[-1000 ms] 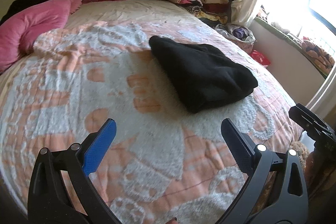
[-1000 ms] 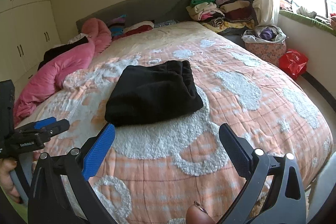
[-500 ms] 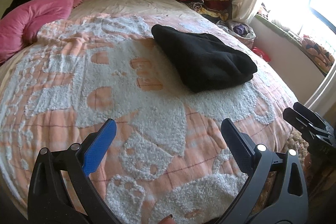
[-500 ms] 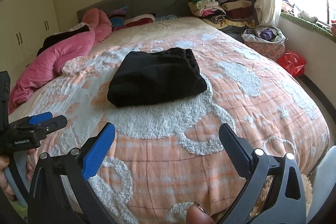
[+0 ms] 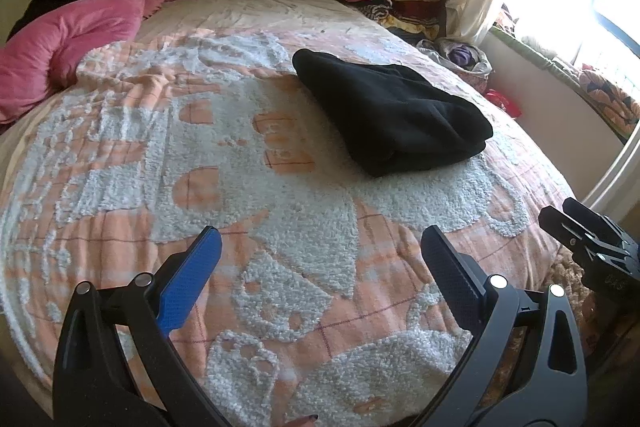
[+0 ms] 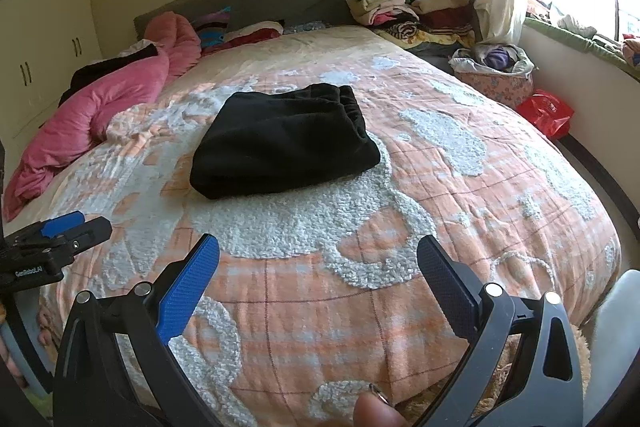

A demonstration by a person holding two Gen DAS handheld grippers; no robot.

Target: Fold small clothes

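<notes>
Right wrist view: black garment (image 6: pixel 286 141) folded on bedspread (image 6: pixel 460 195) — both grippers wide, empty (right (image 6: pixel 318 269), left (image 5: pixel 320 259)); careless regrab could undo fold.

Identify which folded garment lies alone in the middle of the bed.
The black garment lies alone on the orange blanket; the other folded clothes sit stacked beside the headboard.

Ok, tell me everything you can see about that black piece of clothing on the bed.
The black garment looks like thick, fuzzy fleece, folded into a compact bundle with layered edges. A gathered, elastic-looking band shows at its far right end. It lies flat on the orange and white bedspread, around the middle of the bed. Nothing else touches it; both grippers are open and well short of it.
</notes>
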